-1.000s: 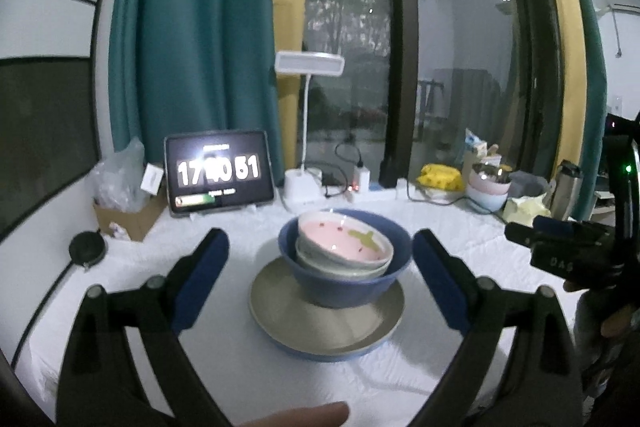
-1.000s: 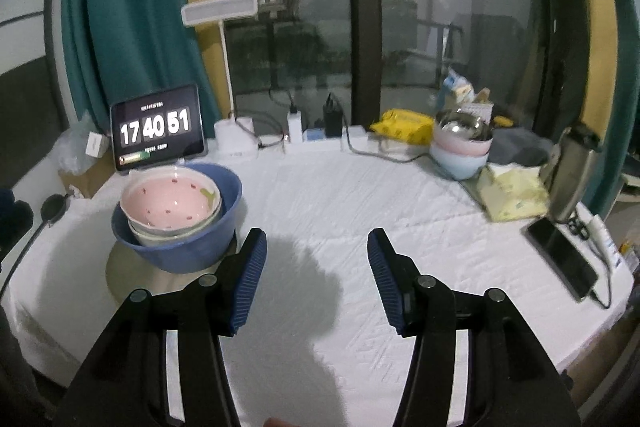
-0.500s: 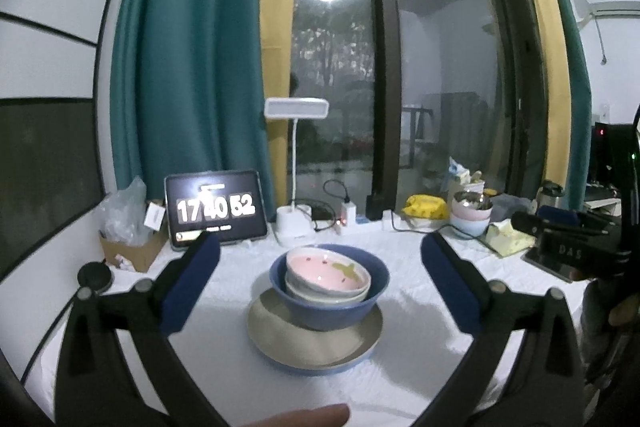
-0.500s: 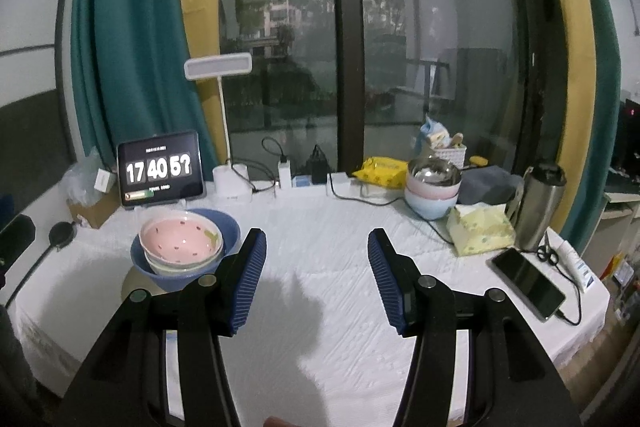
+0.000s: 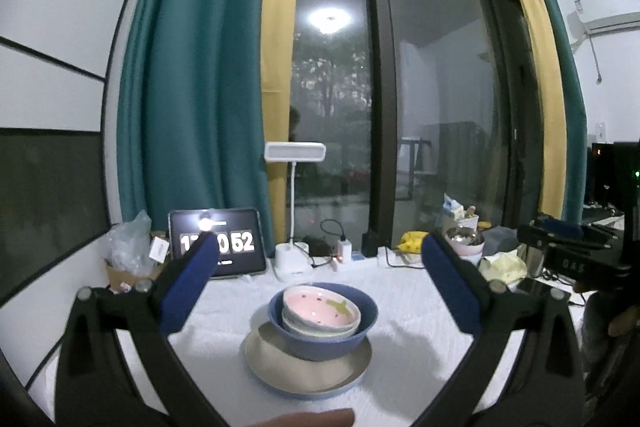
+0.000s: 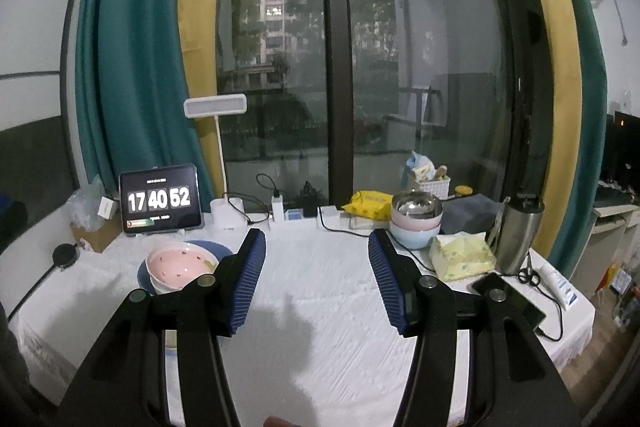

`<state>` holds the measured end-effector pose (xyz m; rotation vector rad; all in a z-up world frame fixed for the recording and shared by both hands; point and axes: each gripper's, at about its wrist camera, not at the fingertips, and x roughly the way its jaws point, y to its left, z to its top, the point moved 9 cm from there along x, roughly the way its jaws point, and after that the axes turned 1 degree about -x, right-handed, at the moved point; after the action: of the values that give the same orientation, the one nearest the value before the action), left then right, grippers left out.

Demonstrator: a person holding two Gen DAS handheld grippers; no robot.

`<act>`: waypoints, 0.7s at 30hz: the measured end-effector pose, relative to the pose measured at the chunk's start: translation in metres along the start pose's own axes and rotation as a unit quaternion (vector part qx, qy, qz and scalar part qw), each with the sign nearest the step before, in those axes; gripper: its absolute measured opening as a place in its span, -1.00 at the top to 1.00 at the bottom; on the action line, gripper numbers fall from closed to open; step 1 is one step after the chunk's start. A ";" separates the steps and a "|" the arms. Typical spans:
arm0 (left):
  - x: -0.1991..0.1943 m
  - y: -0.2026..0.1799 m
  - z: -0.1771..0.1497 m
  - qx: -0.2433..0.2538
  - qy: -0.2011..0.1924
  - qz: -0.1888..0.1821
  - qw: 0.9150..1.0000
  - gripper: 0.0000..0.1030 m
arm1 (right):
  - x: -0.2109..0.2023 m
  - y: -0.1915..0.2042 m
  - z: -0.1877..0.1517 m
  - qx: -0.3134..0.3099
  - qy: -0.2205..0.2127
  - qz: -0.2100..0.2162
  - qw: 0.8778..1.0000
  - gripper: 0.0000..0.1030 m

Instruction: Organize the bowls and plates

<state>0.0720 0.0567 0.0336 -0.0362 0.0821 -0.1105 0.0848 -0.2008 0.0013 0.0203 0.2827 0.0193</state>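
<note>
Pink bowl (image 5: 320, 309) nested w/ a paler bowl in blue bowl (image 5: 324, 339), on plate (image 5: 304, 371), mid surface (image 6: 320, 291). Left tongs (image 5: 316, 259) spread wide, empty; right tongs (image 6: 317, 255) apart, empty. Right view only: phone (image 6: 508, 297), scissors (image 6: 530, 277).

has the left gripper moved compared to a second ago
Yes. The left gripper has risen and drawn back: the stack, with the pink bowl on top, sits lower and smaller between its fingers, and more window shows. Its jaws have just been opening, empty.
</note>
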 end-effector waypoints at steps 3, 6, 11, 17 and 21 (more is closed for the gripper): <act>0.003 0.001 -0.001 -0.005 0.006 0.000 1.000 -0.97 | -0.003 -0.002 0.002 0.002 -0.004 0.000 1.000 -0.11; 0.005 0.003 -0.003 -0.012 0.016 0.003 1.000 -0.97 | -0.004 -0.003 0.003 0.003 -0.004 0.000 1.000 -0.11; 0.003 0.004 -0.004 -0.021 0.015 0.002 1.000 -0.97 | -0.005 -0.005 0.002 0.009 0.001 0.002 1.000 -0.11; 0.003 0.006 -0.005 -0.021 0.014 0.002 1.000 -0.97 | -0.004 -0.005 0.003 0.004 0.000 0.002 1.000 -0.11; 0.004 0.005 -0.005 -0.022 0.015 0.002 1.000 -0.97 | -0.003 -0.005 0.003 0.000 -0.001 0.005 1.000 -0.11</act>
<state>0.0761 0.0616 0.0280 -0.0782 0.1144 -0.1060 0.0828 -0.2055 0.0045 0.0225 0.2800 0.0290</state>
